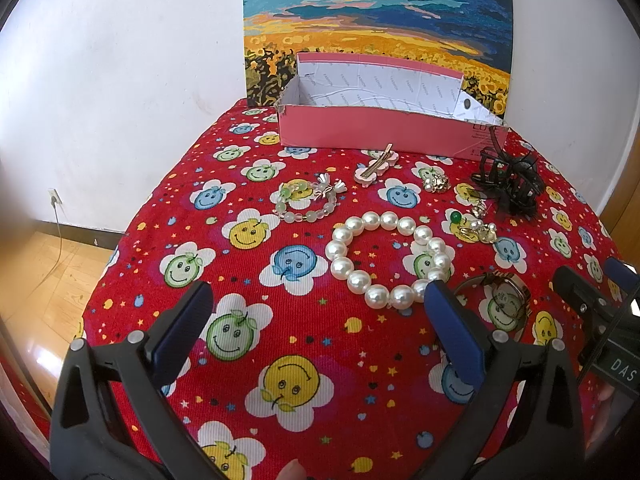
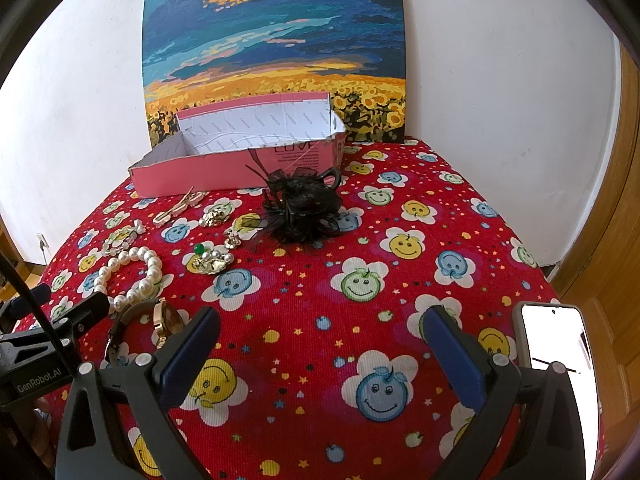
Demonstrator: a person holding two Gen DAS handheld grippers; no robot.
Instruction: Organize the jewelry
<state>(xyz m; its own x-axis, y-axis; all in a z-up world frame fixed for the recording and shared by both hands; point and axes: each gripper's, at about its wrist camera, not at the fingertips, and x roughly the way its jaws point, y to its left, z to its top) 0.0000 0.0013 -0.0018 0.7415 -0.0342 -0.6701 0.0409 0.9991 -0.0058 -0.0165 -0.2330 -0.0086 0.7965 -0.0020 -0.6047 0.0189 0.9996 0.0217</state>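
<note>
Jewelry spread on a red smiley-face tablecloth (image 1: 304,336), with both grippers hovering wide apart and empty.

From the left gripper (image 1: 318,300), the pearl bracelet (image 1: 386,258) lies at 12 o'clock and the gold watch (image 1: 506,300) at 2. The pink box (image 1: 372,130) at the far edge reads "LOVE" outside, with "FASHION" repeated on its lining. The left gripper's body, seen at 9 o'clock from the right gripper (image 2: 320,326), reads "GenRobot.AI".

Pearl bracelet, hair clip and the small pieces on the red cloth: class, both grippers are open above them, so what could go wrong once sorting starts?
1. The pearl bracelet is round and smooth, so it may slip from the left gripper.
2. The black feathered hair clip stands before the pink box and could snag.
3. The phone lies near the right gripper and may get knocked.
</note>
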